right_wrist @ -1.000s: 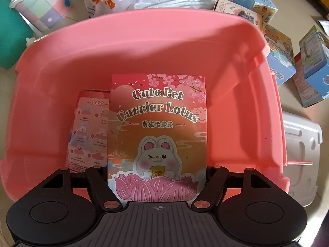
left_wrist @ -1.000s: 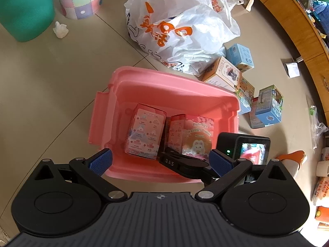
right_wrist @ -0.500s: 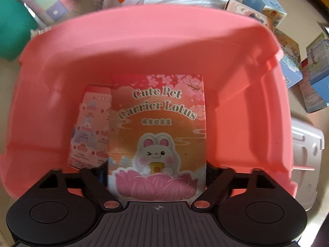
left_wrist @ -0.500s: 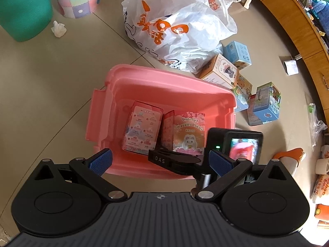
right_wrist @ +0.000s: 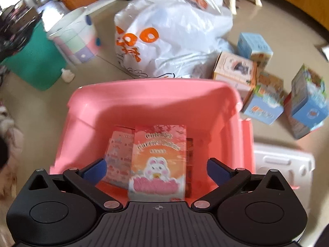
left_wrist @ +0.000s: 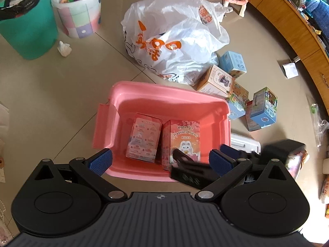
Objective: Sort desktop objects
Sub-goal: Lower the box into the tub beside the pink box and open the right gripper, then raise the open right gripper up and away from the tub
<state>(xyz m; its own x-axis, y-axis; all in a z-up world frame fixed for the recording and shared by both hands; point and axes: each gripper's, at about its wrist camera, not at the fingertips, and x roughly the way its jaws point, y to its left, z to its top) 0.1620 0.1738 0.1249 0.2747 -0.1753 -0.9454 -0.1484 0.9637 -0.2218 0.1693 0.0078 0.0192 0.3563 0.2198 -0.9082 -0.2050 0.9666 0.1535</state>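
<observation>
A pink bin (left_wrist: 127, 94) (right_wrist: 144, 88) stands on the floor with two boxes in it: a pale pink box (left_wrist: 143, 139) (right_wrist: 118, 154) and a red "Cute Pet Carrier Lotus" box (left_wrist: 185, 138) (right_wrist: 159, 156) beside it. My left gripper (left_wrist: 161, 160) is open and empty above the bin's near edge. My right gripper (right_wrist: 156, 168) is open above the red box, apart from it; it shows blurred in the left wrist view (left_wrist: 191, 168). Several loose toy boxes lie right of the bin, among them a cream one (left_wrist: 216, 81) (right_wrist: 234, 70) and a blue one (left_wrist: 264, 106) (right_wrist: 308, 100).
A white plastic bag (left_wrist: 172, 37) (right_wrist: 170, 30) lies behind the bin. A green bucket (left_wrist: 26, 26) and a pastel tub (left_wrist: 79, 8) stand at the far left. A white lid (right_wrist: 283, 162) lies right of the bin. A wooden cabinet edge (left_wrist: 287, 20) curves along the right.
My right gripper has let go of the red box, opened and pulled up and back out of the bin. The left gripper has also risen, still open.
</observation>
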